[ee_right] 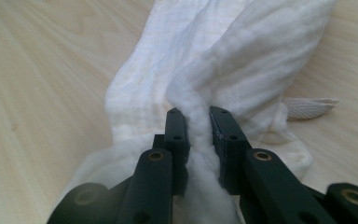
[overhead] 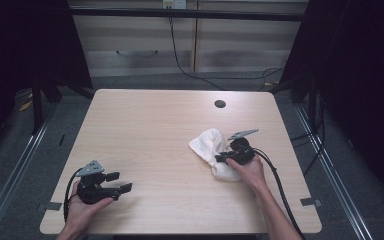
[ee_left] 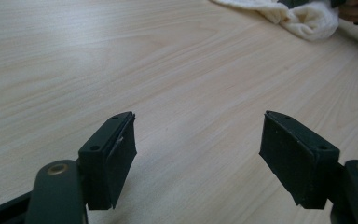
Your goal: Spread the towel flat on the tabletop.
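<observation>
Your right tongs (ee_right: 198, 133) pinch the white cloth's (overhead: 208, 143) near end, its length running far-left; left tongs (ee_left: 198, 156), spread empty, sit well apart.

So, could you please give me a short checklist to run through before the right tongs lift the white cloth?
1. Right tongs pinch a fold of the white cloth: ok.
2. Grip deep enough not to slip: cannot tell.
3. Left tongs open, nothing between them: ok.
4. Left tongs apart from the cloth: ok.
5. Cloth fully on the table, away from its edges: ok.
6. Loop tag free of the right tongs: ok.
</observation>
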Demonstrator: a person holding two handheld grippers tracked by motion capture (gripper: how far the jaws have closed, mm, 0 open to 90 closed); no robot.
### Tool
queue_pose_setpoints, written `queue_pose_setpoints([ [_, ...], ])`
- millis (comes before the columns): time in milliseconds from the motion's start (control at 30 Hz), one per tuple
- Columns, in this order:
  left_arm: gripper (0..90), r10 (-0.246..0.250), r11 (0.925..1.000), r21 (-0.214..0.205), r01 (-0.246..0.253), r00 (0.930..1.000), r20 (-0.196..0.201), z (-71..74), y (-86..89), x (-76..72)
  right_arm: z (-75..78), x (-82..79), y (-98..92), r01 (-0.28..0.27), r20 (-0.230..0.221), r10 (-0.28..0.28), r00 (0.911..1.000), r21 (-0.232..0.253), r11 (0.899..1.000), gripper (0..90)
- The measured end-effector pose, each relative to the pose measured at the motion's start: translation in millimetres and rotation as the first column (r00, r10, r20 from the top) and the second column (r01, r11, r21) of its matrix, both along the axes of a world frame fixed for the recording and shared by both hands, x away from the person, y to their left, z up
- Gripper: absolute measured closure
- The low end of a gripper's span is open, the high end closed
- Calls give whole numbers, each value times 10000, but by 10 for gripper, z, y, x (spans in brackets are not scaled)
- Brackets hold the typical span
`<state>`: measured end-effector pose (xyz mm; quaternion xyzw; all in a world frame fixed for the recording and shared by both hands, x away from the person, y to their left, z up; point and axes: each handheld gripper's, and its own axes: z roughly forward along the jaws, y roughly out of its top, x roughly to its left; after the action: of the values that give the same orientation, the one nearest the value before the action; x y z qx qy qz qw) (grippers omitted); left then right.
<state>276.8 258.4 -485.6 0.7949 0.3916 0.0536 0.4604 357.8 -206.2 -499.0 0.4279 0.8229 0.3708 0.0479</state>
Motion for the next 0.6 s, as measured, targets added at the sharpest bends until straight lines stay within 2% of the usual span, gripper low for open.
queue_pose_setpoints([
  [33,265,12,10000,-12,-11,10000,24,2,3,-4,-2,-38,75,-270,-25,270,9996,76,9996,782],
  [100,265,21,10000,12,-21,10000,59,0,6,-4,-11,-67,130,-464,-29,464,9989,230,9987,782],
  [167,265,19,10000,5,-19,10000,59,0,7,0,-10,-83,158,-548,13,548,9985,158,9984,783],
  [233,266,-24,9999,-122,23,10000,-42,0,6,3,-23,-116,220,-720,44,719,9974,353,9968,783],
  [367,266,-74,9999,-97,74,10000,-63,-3,-4,1,-39,-209,389,-1218,98,1214,9926,543,9911,783],
  [600,301,-274,9994,-216,270,9995,-168,-3,-4,-9,-45,-257,499,-1610,149,1604,9869,625,9850,782],
])
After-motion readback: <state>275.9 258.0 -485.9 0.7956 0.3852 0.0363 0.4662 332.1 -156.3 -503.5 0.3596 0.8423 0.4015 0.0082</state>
